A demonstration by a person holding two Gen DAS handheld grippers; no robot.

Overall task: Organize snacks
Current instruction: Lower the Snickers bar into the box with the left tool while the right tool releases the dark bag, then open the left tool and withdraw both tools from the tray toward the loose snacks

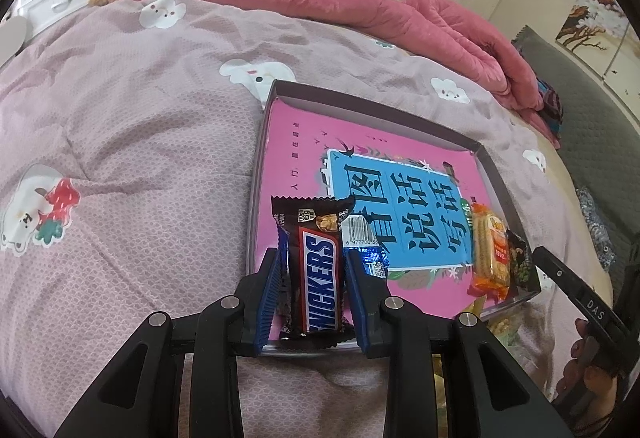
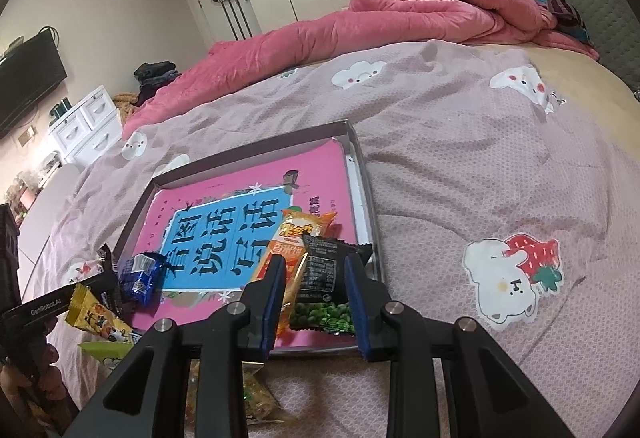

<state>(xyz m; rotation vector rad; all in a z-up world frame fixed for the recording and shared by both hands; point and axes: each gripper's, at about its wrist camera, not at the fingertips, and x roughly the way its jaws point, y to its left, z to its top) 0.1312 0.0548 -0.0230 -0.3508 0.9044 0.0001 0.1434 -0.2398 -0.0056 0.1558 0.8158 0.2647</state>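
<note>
Two loose packets [image 2: 100, 322] lie beside the tray [image 2: 366, 174], near the left tool [image 1: 311, 270].

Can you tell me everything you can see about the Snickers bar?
The Snickers bar is a small chocolate bar in a shiny dark brown wrapper with crimped, zigzag ends. Its white panel carries blue letters edged in red, and a peanut picture sits near the far end. It looks sealed. It points away from the camera, pinched between the blue ribbed jaws of the left gripper, at the near edge of the tray.
</note>
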